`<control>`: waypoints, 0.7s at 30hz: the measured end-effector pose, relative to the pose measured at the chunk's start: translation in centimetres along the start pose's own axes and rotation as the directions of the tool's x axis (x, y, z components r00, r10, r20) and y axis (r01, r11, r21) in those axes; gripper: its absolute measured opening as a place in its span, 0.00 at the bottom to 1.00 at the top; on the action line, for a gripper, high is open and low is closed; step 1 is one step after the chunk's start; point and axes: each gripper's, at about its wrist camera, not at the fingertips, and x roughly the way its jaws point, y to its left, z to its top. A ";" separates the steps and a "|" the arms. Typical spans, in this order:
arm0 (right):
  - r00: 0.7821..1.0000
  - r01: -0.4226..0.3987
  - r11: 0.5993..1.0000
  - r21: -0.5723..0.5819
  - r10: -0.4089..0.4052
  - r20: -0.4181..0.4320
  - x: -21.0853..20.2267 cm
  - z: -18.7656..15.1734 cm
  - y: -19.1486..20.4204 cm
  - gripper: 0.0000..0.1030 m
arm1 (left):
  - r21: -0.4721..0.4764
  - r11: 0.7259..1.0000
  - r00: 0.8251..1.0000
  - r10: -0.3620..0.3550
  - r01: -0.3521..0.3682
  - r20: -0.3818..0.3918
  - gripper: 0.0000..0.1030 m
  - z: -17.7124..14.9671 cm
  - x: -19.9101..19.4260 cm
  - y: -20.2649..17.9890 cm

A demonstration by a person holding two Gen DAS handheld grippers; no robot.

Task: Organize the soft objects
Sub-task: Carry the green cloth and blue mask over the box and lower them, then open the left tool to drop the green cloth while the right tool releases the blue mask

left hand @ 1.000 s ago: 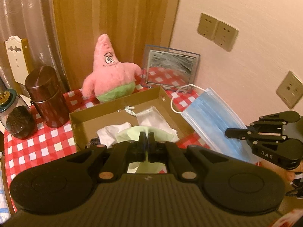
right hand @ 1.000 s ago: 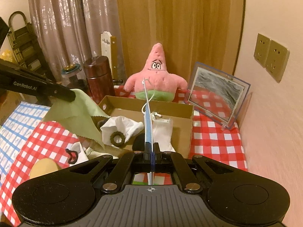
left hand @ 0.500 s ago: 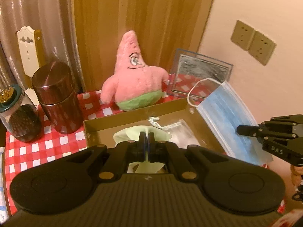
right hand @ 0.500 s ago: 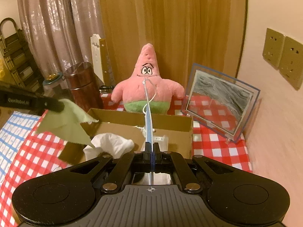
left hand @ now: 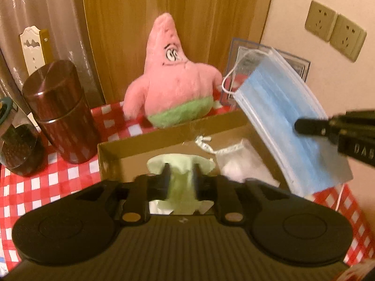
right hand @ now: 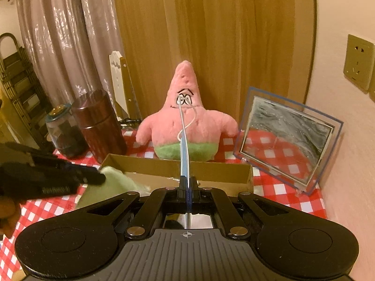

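left gripper [left hand: 180, 175] over the cardboard box [left hand: 164, 140], fingers parted with the green cloth [left hand: 180, 164] bunched loosely between them. right gripper [right hand: 187, 182] pinches the blue face mask [left hand: 288, 126] tight, hanging above the box's right edge. pink plush star [right hand: 185, 126] sits on the checkered tablecloth [left hand: 58, 182] behind the box's far wall, brown canister [left hand: 61, 110] off left.

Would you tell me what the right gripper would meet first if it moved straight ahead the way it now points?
Probably the pink star plush. The right gripper, shut on the blue face mask, points over the cardboard box at the plush's belly. Depth is unclear; if angled lower, the box's far wall comes first.
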 end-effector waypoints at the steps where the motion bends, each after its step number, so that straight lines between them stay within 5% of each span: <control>1: 1.000 -0.001 1.000 -0.005 0.001 -0.001 0.2 0.0 0.0 0.00 | 0.001 1.000 1.000 -0.001 0.001 -0.002 0.22 -0.3 0.1 0.1; 21: 0.989 0.146 0.989 -0.013 -0.147 -0.031 4.9 -2.0 -3.4 0.00 | -0.010 0.998 0.997 -0.060 0.061 0.043 0.22 -3.4 -3.1 1.5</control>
